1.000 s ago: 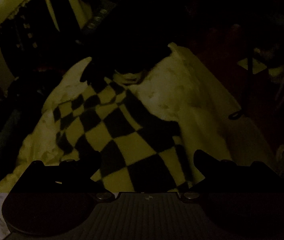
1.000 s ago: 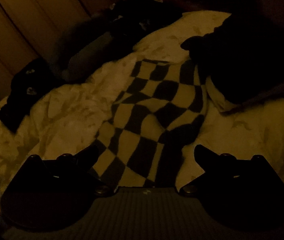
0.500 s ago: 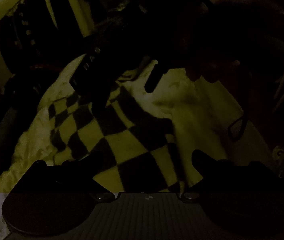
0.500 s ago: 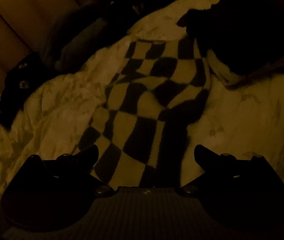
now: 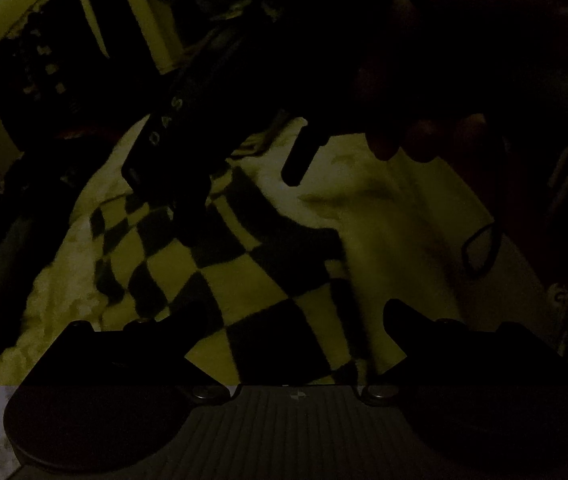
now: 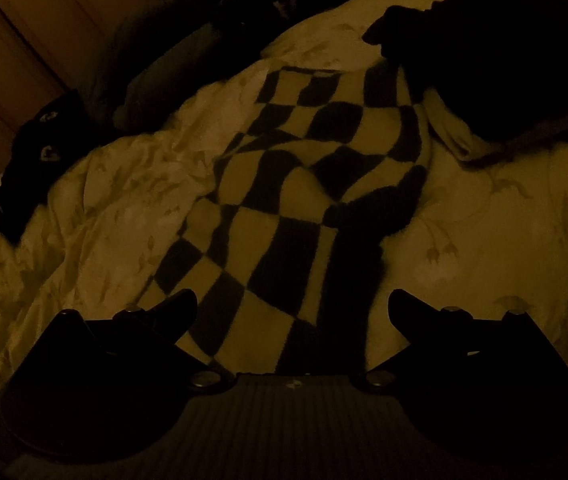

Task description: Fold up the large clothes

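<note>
The scene is very dim. A black-and-cream checkered garment (image 6: 308, 200) lies rumpled on a pale bedspread (image 6: 95, 208); it also shows in the left wrist view (image 5: 239, 284). My right gripper (image 6: 292, 312) is open and empty, low over the garment's near end. My left gripper (image 5: 288, 320) is open and empty over the garment's other end. In the left wrist view the right gripper (image 5: 243, 168) and the hand holding it (image 5: 424, 120) hang over the far part of the garment.
A dark garment (image 6: 496, 64) lies at the checkered piece's far right edge. More dark clothes (image 6: 31, 156) lie at the bedspread's left edge. Pale wardrobe panels (image 6: 35, 28) stand behind. A dark cord loop (image 5: 480, 248) lies on the bedspread.
The right gripper has moved forward and lower over the garment, entering the left wrist view from the top. The left gripper has shifted slightly. Both stay open.
</note>
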`<state>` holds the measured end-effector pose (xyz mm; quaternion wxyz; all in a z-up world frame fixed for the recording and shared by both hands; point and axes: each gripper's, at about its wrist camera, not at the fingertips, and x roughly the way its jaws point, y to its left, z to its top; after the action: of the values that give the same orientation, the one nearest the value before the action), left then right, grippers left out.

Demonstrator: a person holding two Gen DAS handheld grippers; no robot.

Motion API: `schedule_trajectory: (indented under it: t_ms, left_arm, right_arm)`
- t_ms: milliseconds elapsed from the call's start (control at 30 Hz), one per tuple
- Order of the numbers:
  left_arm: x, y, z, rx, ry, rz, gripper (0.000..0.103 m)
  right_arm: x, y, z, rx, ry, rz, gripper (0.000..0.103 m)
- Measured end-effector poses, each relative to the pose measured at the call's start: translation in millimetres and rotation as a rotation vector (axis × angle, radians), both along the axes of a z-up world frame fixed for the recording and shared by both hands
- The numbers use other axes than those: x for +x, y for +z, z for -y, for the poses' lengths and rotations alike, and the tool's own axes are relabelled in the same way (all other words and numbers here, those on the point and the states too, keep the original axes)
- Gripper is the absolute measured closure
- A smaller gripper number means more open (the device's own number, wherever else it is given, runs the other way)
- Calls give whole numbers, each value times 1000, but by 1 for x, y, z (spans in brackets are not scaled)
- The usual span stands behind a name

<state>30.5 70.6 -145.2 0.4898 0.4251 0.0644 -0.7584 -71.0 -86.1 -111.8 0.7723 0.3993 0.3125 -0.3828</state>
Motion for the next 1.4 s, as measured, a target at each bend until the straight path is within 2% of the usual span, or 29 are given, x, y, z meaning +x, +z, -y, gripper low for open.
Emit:
schedule_trajectory:
  t_ms: [100,200,333,433,533,667,733,767,800,833,867,933,1000,1067,1133,1267,1333,1400]
  left_arm:
    - [1,-3,-3,-21,-23,-8,0]
    - [-2,-8,-11,-84,-61,9,0]
    - [-10,-26,-21,-149,-109,87,0]
    - [-14,-38,-13,-126,-111,120,0]
    - [-11,-46,-5,-98,-70,124,0]
    - [-1,-54,5,-51,-19,94,0]
    - [-2,-56,7,-45,-21,98,0]
    - [-2,-56,8,-47,-32,93,5]
    - [-2,-54,10,-43,-35,80,13]
    - [1,-51,14,-38,-26,60,23]
    - [6,-44,19,-35,-10,21,32]
    - [24,-29,32,-16,37,-99,41]
    - [46,-7,47,4,90,-242,46]
    - [72,24,56,-24,146,-393,51]
    - [102,61,65,-94,205,-521,53]
    - [167,127,77,-229,284,-741,58]
    - [194,160,69,-341,301,-785,60]
    - [214,185,55,-461,330,-771,61]
  right_arm:
    - [-5,-2,-2,-8,-29,14,2]
    - [-17,-2,-8,-44,-67,59,2]
    - [-42,-6,-21,-77,-145,128,2]
    - [-55,-15,-31,-87,-167,197,2]
    - [-57,-32,-33,-43,-173,262,10]
    - [-44,-50,-36,-6,-136,281,27]
    - [-33,-62,-36,17,-123,247,37]
    - [-27,-65,-37,13,-120,229,57]
    - [-22,-67,-38,-7,-122,211,85]
    - [-22,-67,-40,-24,-126,221,90]
    - [-22,-64,-42,-38,-132,253,90]
    - [-23,-50,-47,-89,-129,317,91]
    - [-23,-31,-53,-142,-115,383,93]
    - [-26,-8,-54,-191,-97,512,94]
    - [-22,23,-52,-263,-68,606,94]
    - [8,92,-40,-390,31,719,98]
    - [36,128,-35,-424,84,750,98]
    - [66,154,-31,-446,171,788,98]
